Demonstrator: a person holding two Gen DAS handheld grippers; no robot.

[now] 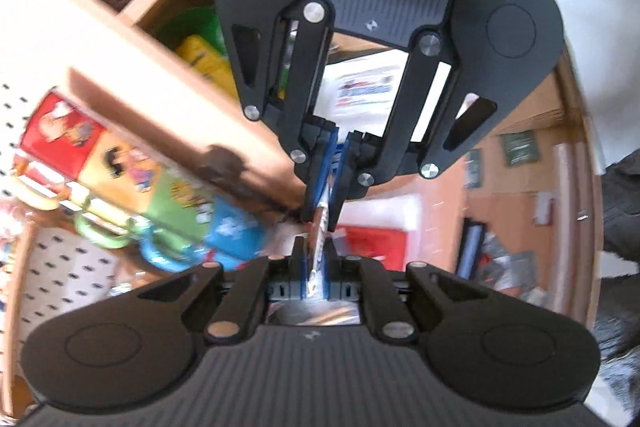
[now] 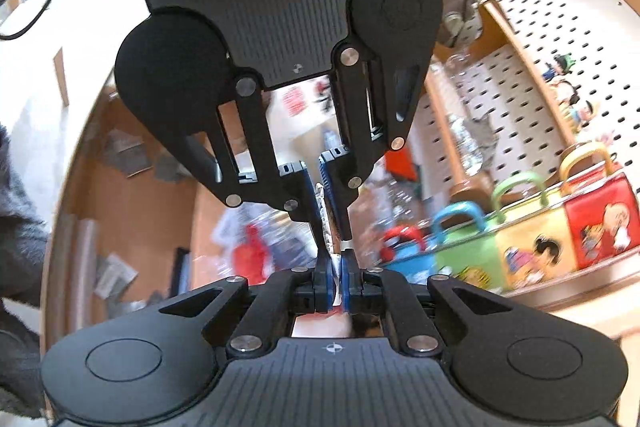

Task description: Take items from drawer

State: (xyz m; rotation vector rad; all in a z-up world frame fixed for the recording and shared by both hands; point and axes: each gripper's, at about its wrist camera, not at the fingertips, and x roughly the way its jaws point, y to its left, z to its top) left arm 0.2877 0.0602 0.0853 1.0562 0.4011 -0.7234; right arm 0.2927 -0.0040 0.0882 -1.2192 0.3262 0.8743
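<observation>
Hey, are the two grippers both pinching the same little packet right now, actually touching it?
Touching. In the left wrist view, the left gripper and the right gripper facing it both have their blue pads closed onto the thin packet running between them.

The left wrist view sits just behind the left claw (image 1: 318, 263) and looks forward along its fingers, tilted, close upon the right claw (image 1: 325, 199), which faces it from the top of the frame; the right wrist view sits just behind the right claw (image 2: 339, 277) and looks back at the left claw (image 2: 329, 223), equally near; the two views face each other. Both share the row of coloured tins (image 1: 132, 183) (image 2: 532, 243), the white pegboard (image 1: 52, 267) (image 2: 552, 39), and the wooden drawer (image 1: 516, 203) (image 2: 140, 203) beyond; both are blurred.
</observation>
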